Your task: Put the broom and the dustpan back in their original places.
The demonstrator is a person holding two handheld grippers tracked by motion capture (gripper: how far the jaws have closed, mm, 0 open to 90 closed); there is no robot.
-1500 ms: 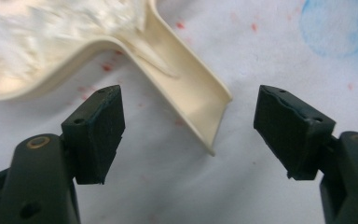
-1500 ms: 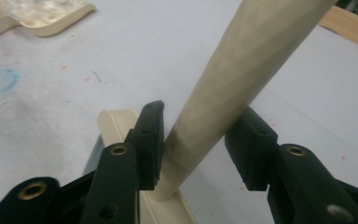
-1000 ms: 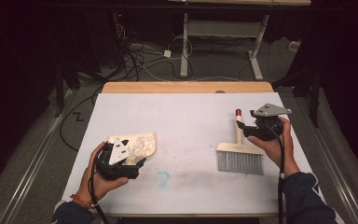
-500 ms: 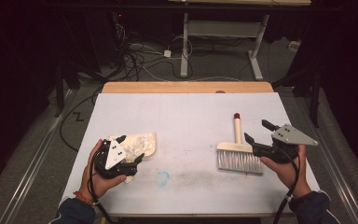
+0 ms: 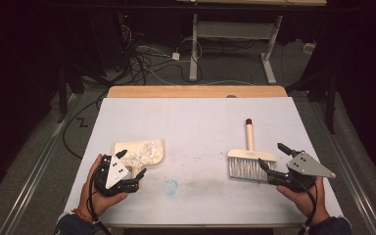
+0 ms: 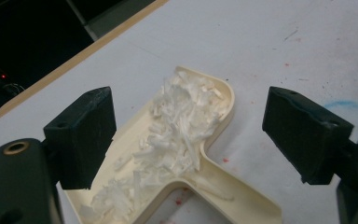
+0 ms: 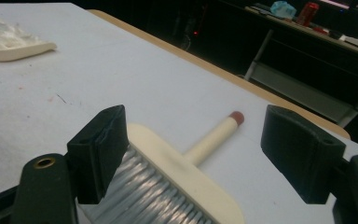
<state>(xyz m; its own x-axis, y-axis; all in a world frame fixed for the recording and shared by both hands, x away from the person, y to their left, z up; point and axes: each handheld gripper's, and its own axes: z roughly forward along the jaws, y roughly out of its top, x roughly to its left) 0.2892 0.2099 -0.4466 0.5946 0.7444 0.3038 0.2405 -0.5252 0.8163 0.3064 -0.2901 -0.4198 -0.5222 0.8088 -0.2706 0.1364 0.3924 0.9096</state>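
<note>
While jaws have just been opening | brush point(image 5: 251, 159) between right hand-held gripper point(image 5: 272, 162) jaws, seemingly untouched

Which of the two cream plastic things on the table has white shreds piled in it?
The dustpan by the left tongs; the brush by the right tongs carries grey bristles and a red-tipped handle instead.
</note>
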